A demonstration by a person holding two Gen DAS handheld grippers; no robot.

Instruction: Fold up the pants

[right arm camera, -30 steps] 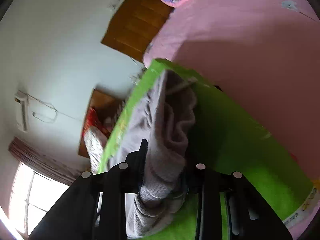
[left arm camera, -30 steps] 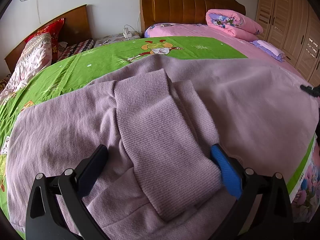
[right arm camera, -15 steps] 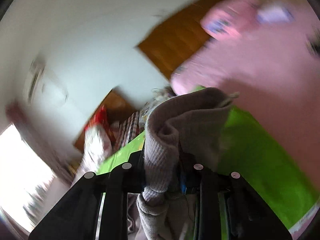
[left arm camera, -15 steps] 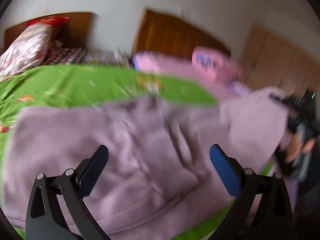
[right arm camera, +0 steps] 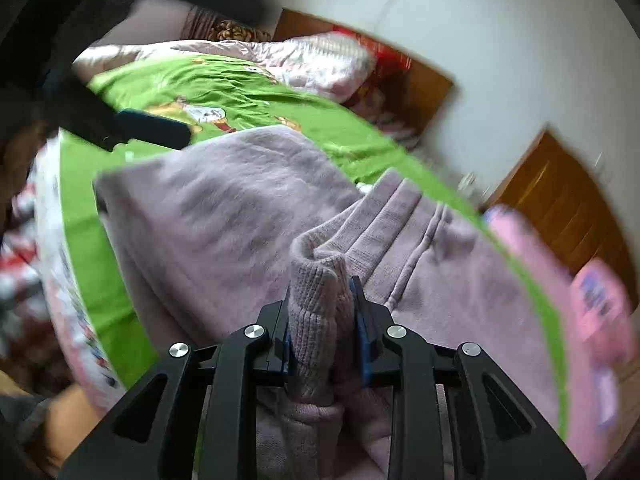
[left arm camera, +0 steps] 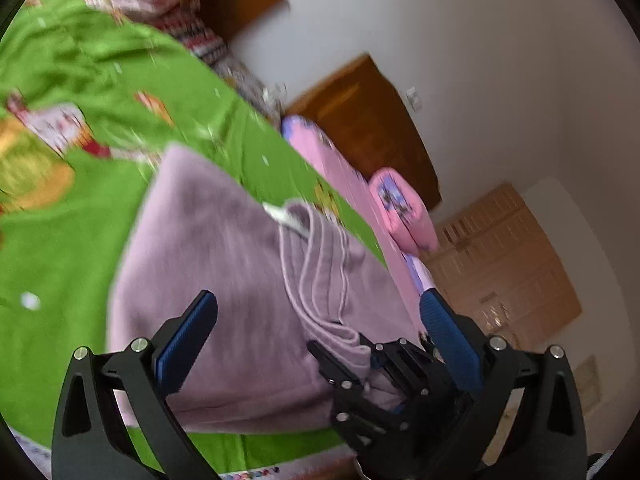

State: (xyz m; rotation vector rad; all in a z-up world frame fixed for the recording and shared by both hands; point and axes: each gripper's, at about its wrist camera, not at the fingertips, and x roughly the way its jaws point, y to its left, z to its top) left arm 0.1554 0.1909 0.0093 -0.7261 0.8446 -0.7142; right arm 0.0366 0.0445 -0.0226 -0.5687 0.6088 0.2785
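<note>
Lilac fleece pants [left arm camera: 224, 280] lie folded over, spread ahead of both tongs; their ribbed cuff [right arm camera: 320, 320] stands bunched between the right tongs' fingers, apparently doubled.

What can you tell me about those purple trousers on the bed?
The pale lilac fleece pants lie folded over on the green cartoon-print bedsheet, soft and slightly wrinkled. Raised seams run along the upper layer. Their ribbed knit cuff is pinched upright in the right gripper. The left gripper is open just above the fabric.
</note>
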